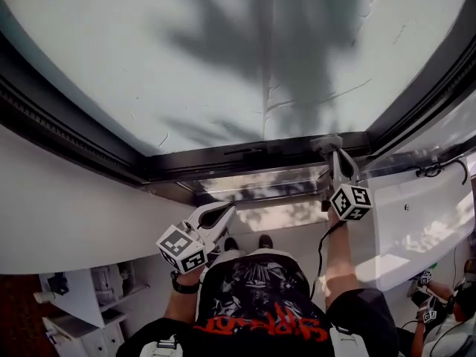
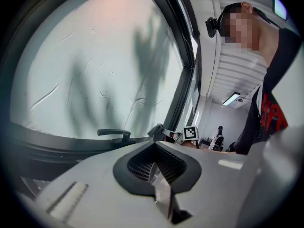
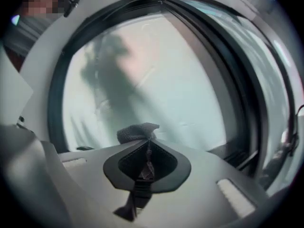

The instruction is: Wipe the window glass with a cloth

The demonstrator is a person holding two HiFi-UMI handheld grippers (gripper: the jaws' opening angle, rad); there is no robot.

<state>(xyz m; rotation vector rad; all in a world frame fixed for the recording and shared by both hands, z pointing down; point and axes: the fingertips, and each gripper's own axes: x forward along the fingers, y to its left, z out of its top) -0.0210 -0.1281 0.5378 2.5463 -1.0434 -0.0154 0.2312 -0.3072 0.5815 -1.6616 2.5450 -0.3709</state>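
The frosted window glass (image 1: pixel 223 50) fills the upper head view, with plant shadows across it. My right gripper (image 1: pixel 328 149) is shut on a small grey cloth (image 1: pixel 326 143), which it holds at the bottom edge of the pane, against the dark frame (image 1: pixel 245 162). In the right gripper view the cloth (image 3: pixel 137 132) bunches out past the jaw tips in front of the glass (image 3: pixel 156 89). My left gripper (image 1: pixel 223 214) hangs lower, below the frame and away from the glass. Its jaws are shut with nothing between them. The left gripper view shows the right gripper's marker cube (image 2: pixel 190 133).
A dark window handle (image 2: pixel 114 133) lies on the lower frame left of the cloth. A second pane (image 1: pixel 439 132) stands at the right with a cable (image 1: pixel 439 169) on the white sill. White shelves (image 1: pixel 89 303) stand lower left. Another person (image 1: pixel 439 311) sits lower right.
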